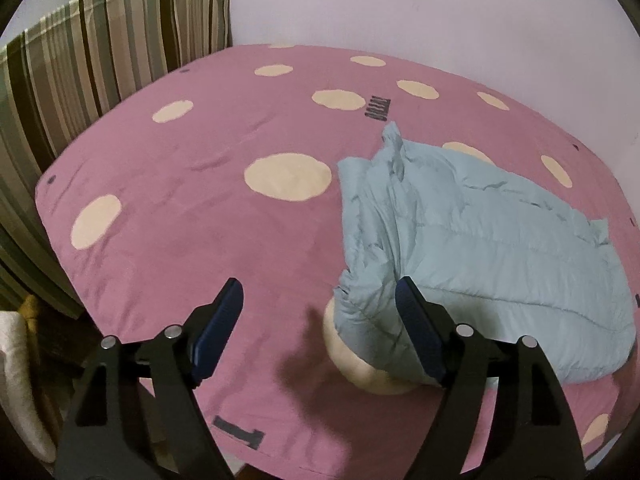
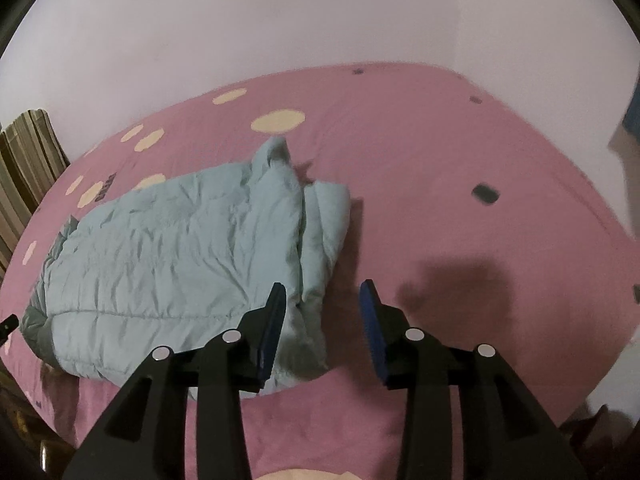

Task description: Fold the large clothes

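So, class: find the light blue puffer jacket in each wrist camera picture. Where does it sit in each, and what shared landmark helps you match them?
Left wrist view: the jacket lies right of centre, beyond the open left gripper.
Right wrist view: the jacket lies left of centre, beside the open right gripper.
Shared landmark: the striped curtain at the left edge.

folded blue jacket (image 2: 180, 248) on pink bedspread (image 2: 460, 180).

Both wrist views close above bed (image 1: 160, 240), sharing jacket (image 2: 168, 248).
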### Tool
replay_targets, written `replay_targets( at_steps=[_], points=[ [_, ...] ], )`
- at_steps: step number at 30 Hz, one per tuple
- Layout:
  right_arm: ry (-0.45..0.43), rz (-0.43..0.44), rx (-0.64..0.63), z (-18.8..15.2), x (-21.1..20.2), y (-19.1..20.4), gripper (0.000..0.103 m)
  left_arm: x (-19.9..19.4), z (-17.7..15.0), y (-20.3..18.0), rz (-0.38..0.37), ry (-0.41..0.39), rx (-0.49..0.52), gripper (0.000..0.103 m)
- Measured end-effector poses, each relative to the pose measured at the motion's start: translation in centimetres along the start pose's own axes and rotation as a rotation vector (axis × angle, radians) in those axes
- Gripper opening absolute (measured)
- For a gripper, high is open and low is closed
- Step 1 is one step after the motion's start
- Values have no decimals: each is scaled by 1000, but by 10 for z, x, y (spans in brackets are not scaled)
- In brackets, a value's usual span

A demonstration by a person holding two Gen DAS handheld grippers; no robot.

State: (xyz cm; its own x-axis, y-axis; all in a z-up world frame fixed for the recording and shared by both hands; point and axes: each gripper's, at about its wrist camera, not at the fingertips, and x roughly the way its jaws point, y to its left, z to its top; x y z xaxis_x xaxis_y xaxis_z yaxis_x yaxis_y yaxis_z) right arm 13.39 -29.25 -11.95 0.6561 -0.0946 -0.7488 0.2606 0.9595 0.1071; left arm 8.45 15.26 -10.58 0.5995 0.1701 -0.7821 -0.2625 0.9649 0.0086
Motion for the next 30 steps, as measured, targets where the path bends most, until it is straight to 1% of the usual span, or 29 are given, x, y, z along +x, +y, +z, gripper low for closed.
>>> replay_targets(
  at_steps=[3, 5, 7, 12, 17, 21, 25, 30],
  points=[
    [-29, 20, -16, 7, -12, 8, 39, -7, 7, -1, 9, -21, 21, 79],
    [-25, 45, -34, 12, -13, 19, 37, -9, 13, -4, -5, -21, 37, 79],
    [-10, 75, -63, 14, -10, 33, 32, -10, 19, -7, -6, -26, 45, 79],
    [19, 137, -172, 13, 3, 85, 32, -7, 27, -15, -18, -30, 53, 79],
    [41, 175, -235, 14, 20, 128, 32, 2, 31, -22, -22, -15, 52, 79],
    [44, 179, -266, 19, 29, 156, 32, 7, 36, -24, -4, -17, 61, 79],
    [60, 188, -281, 21, 39, 174, 32, 13, 40, -21, 13, -12, 62, 79],
    [98, 174, -293, 19, 56, 194, 32, 24, 43, -18, 22, 9, 53, 79]
  ],
)
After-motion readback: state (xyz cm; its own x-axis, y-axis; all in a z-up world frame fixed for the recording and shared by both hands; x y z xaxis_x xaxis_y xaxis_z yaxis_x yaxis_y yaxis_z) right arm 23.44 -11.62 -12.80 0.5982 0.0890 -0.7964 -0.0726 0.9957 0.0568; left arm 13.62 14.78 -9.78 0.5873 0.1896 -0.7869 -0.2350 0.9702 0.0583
